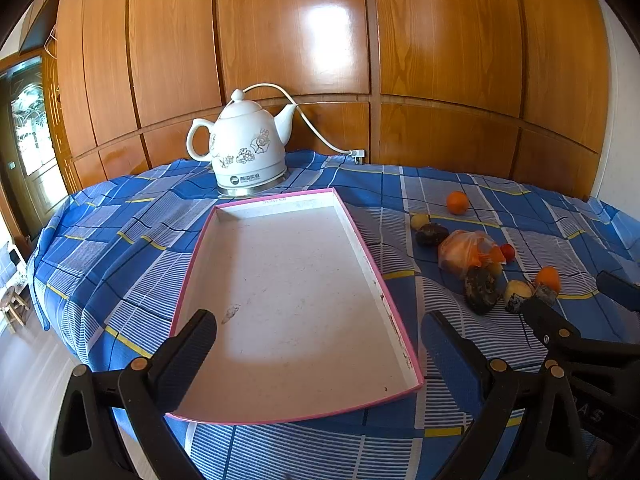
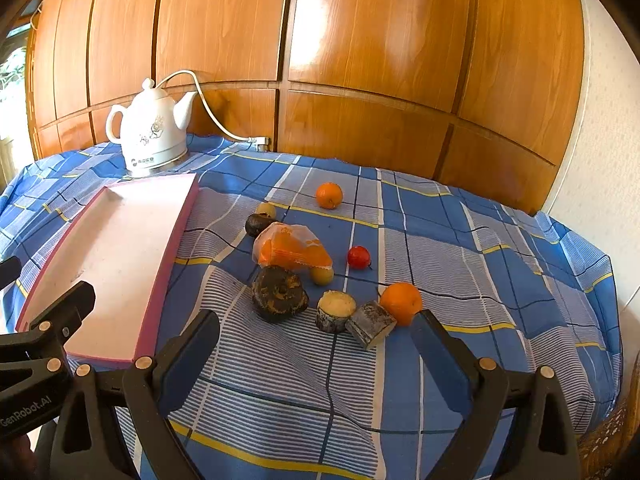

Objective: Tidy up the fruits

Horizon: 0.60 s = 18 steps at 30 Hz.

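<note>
Near orange (image 2: 401, 303) right of the pink tray (image 2: 168, 276), touching a grey block (image 2: 371, 323). Probably round, firm, a bit slippery; best pinched across the middle. Right gripper (image 2: 316, 350) spread wide, empty. Left gripper (image 1: 318, 354) spread too.

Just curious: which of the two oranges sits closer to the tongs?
The near orange, beside the cut pieces; the other orange lies alone, farther back.

We count two oranges (image 2: 329, 195) (image 2: 401, 302), one tomato (image 2: 358, 257), one tray (image 2: 168, 256), one kettle (image 2: 154, 132), one plastic bag (image 2: 290, 250).
</note>
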### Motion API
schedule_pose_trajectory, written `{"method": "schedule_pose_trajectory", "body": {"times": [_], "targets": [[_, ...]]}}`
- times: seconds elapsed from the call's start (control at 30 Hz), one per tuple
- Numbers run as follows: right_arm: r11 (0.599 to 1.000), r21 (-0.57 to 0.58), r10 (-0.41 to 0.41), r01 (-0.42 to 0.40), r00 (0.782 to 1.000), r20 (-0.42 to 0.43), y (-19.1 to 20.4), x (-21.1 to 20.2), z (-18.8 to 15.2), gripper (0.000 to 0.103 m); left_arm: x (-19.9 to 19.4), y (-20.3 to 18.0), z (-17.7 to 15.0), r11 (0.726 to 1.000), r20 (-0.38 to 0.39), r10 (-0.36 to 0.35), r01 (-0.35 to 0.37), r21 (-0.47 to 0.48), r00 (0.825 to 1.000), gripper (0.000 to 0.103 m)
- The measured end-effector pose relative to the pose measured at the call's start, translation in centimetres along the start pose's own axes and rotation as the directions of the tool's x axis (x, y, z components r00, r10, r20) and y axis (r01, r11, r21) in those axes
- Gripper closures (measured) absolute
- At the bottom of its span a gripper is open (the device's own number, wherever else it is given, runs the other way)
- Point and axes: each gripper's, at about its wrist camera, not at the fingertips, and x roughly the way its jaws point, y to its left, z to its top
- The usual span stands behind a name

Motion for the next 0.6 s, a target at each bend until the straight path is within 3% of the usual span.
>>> {"method": "schedule_pose_trajectory", "body": {"times": [0.6], "targets": [[1.000,0.001,0.002,-0.002,1.000,0.014,-0.11,-0.26,-0.04,0.005,-0.01,-0.10,0.11,1.000,-0.001,-0.002,0.002,0.000,1.000,0.000]]}}
